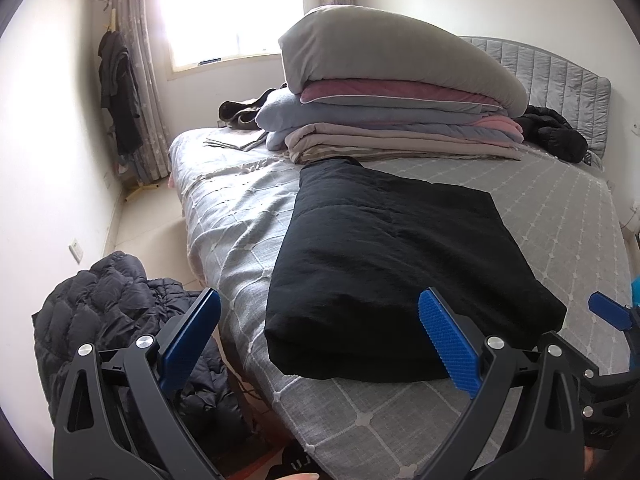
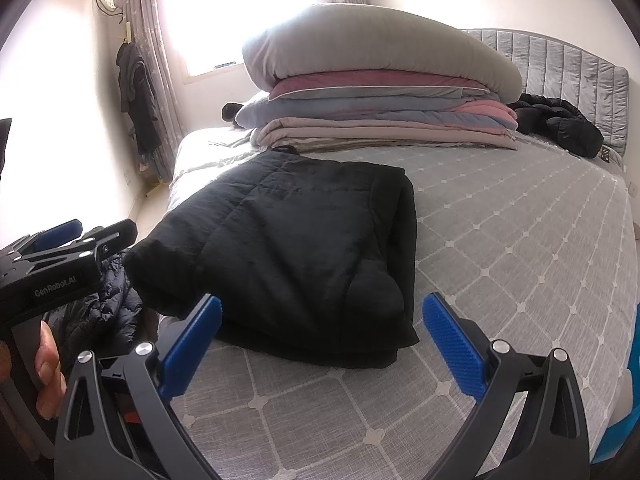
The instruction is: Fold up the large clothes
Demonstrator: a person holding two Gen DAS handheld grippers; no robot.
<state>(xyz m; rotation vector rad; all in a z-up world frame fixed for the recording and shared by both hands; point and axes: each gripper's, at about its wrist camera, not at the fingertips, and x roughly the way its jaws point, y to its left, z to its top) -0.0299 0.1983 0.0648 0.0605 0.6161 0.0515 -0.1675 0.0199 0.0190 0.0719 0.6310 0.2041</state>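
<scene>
A black padded jacket (image 1: 392, 264) lies folded into a thick rectangle on the grey quilted bed (image 1: 560, 216), near the bed's front left corner. In the right wrist view the same jacket (image 2: 288, 248) shows a tucked sleeve bulge at its near right side. My left gripper (image 1: 320, 320) stands open just short of the jacket's near edge, holding nothing. My right gripper (image 2: 322, 320) is open too, hovering above the bed cover (image 2: 520, 264) in front of the jacket. The left gripper's body (image 2: 60, 264) shows at the left of the right wrist view, held by a hand (image 2: 48, 376).
A tall pile of folded quilts and blankets (image 1: 392, 92) fills the back of the bed, with a black coat (image 1: 556, 132) against the headboard. A dark puffer jacket (image 1: 108, 320) lies heaped left of the bed. Clothes hang by the curtain (image 1: 120, 92).
</scene>
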